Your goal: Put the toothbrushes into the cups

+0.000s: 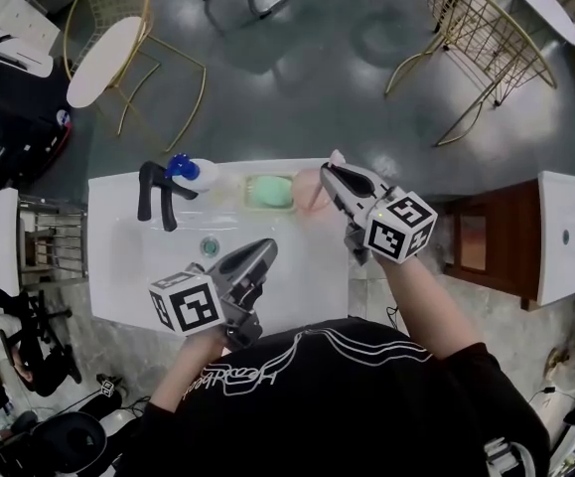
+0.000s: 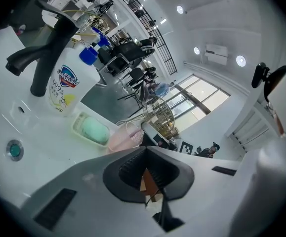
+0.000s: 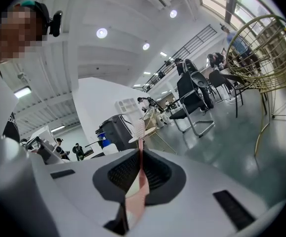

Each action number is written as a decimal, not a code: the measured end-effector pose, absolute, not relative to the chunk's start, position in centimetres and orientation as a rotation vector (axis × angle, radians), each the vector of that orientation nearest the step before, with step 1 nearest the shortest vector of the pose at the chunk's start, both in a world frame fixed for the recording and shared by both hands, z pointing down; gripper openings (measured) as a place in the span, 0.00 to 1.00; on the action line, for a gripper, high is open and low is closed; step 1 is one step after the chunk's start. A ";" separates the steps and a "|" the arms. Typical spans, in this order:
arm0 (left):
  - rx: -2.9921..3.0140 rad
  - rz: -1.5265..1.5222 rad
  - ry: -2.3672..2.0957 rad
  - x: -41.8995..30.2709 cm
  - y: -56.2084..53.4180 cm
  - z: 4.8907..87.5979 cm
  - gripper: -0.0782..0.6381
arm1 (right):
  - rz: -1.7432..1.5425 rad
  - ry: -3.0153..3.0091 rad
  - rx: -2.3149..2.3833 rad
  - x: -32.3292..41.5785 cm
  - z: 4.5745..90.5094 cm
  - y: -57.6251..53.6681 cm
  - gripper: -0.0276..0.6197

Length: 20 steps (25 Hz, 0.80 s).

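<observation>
A pink toothbrush (image 3: 139,147) is gripped in the closed right tool (image 1: 333,171), bristle end forward, close to the pink cup (image 1: 311,189) set beside the green soap dish (image 1: 269,192) on the white surface (image 1: 307,276), while the left tool (image 1: 265,249) is seen closed and empty.

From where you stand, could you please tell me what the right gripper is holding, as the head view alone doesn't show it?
Observer: In its own view the right gripper is shut on a pink toothbrush, gripped by the handle.
Operator: Thank you; where is the brush head?
Observer: It sticks out beyond the jaw tips.
Operator: And the blue-capped bottle?
Observer: The left gripper view shows a blue shield logo on its front.
</observation>
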<state>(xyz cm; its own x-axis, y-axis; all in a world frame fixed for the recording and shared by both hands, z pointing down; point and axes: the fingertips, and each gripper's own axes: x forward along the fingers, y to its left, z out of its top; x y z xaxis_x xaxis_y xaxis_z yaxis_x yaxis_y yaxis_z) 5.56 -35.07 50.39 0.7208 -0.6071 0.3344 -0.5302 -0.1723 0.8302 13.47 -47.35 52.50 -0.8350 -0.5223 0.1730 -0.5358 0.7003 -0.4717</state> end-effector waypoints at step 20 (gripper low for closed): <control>1.865 -0.149 -0.875 3.9 -33.1 49.7 0.12 | 0.956 -2.827 1.091 16.0 52.7 -45.1 0.34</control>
<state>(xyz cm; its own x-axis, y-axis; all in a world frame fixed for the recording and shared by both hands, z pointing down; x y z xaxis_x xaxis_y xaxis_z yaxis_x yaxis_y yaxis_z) 3.95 -33.11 49.75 0.7277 -0.6278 0.2763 -0.5004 -0.2104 0.8398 16.03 -45.06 52.70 -0.7636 -0.6216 0.1745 -0.6000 0.5834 -0.5474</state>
